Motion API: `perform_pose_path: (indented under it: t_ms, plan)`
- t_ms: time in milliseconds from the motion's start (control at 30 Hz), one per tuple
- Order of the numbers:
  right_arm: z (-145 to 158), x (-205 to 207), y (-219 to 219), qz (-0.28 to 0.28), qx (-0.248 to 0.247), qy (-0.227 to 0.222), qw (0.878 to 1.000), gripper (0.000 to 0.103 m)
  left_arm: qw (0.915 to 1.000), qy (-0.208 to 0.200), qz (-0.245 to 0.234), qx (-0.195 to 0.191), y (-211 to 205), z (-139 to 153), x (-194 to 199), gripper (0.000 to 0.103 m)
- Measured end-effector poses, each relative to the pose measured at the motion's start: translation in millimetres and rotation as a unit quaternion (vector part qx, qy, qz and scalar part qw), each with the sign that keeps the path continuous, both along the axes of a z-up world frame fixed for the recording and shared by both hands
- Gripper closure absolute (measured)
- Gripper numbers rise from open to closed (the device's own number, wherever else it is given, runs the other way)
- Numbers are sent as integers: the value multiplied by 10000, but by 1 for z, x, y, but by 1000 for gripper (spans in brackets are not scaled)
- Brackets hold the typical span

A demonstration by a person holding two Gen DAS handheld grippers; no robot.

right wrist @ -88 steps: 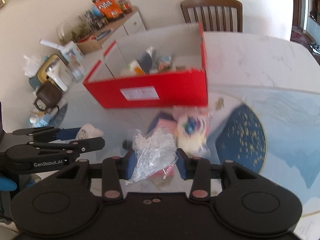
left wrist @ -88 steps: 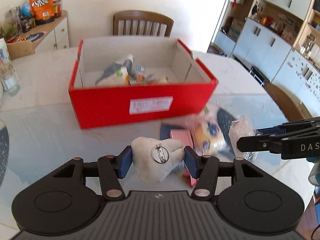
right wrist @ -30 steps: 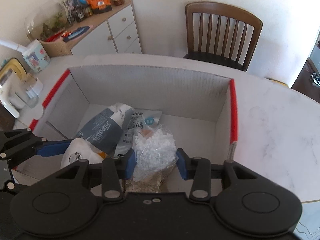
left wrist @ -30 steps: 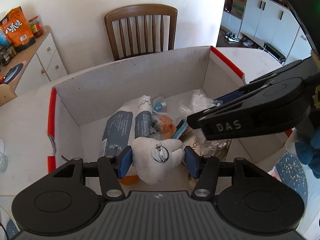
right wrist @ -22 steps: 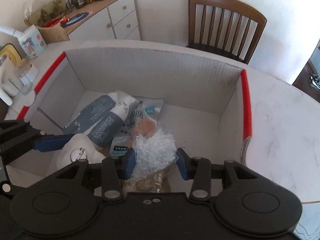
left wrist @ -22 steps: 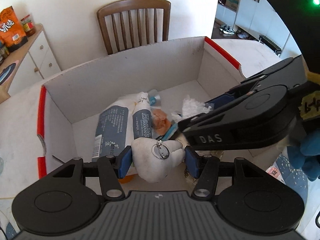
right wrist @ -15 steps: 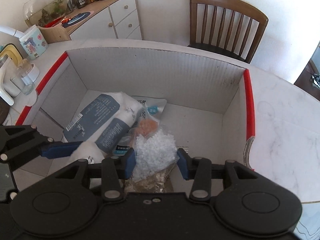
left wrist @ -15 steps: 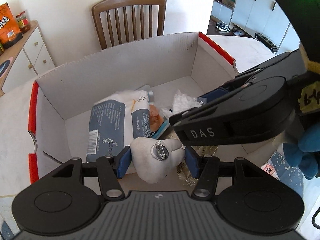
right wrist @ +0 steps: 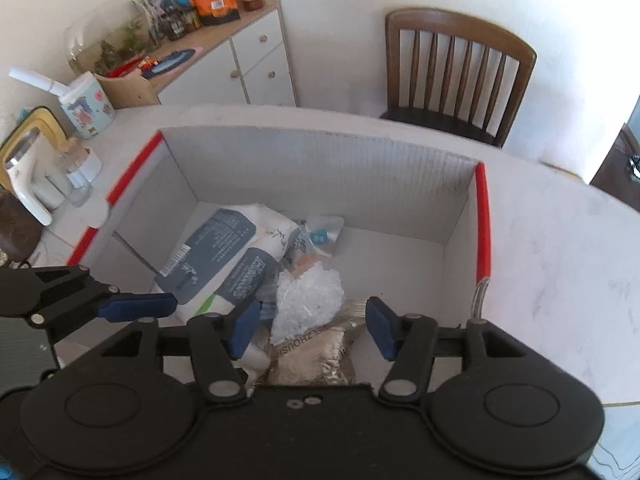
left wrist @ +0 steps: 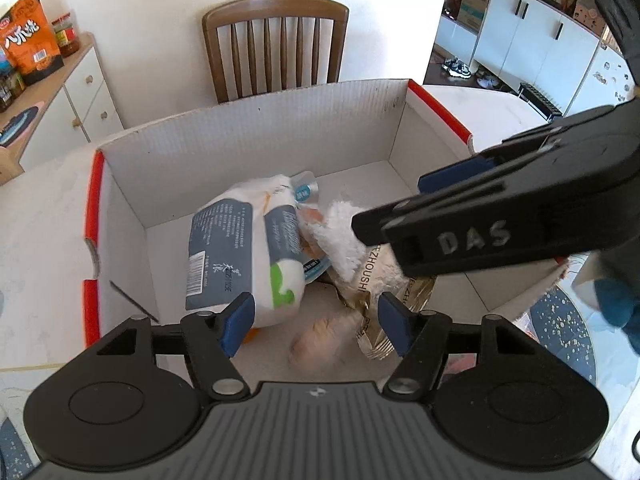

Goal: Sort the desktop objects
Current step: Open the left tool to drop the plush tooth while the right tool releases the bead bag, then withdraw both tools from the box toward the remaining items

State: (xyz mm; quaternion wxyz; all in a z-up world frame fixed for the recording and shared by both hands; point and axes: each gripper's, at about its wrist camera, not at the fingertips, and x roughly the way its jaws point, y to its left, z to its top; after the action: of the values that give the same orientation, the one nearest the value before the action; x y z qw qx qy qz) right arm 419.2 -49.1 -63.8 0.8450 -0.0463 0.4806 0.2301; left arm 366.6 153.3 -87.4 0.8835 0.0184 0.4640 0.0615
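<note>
Both grippers hang over the red box with a white inside (left wrist: 248, 152), and the jaws of both are opening. My left gripper (left wrist: 316, 324) has nothing pressed between its blue pads. Below it, on the box floor, the cream plush (left wrist: 316, 340) shows only as a blur. My right gripper (right wrist: 312, 326) has its pads apart. The clear bag of white bits (right wrist: 310, 300) lies loose just beyond them on the pile. In the left wrist view that bag (left wrist: 340, 236) is partly hidden behind the right gripper (left wrist: 480, 232).
The box (right wrist: 320, 168) also holds a blue-and-white tissue pack (left wrist: 224, 248) and a golden snack packet (right wrist: 312, 356). A wooden chair (left wrist: 276, 40) stands behind the table. At the left are a sideboard (right wrist: 256, 52), a kettle and jars (right wrist: 24, 184).
Both grippers carried their loads over the box and opened. The plush left the left jaws and dropped. The bag of white bits slipped free of the right pads onto the pile.
</note>
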Motion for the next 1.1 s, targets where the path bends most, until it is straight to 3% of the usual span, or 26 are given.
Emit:
perform_pose_path:
  t_ms: [700,1100]
  plan:
    - [54,-58,-36,68,452,-362,9983,34,9968,-796,-2,99,-31,55,-57,36]
    - [69,-97,-60,66,572,-568,9967,32,9951,-978,-41,102,-47,69,-88,36]
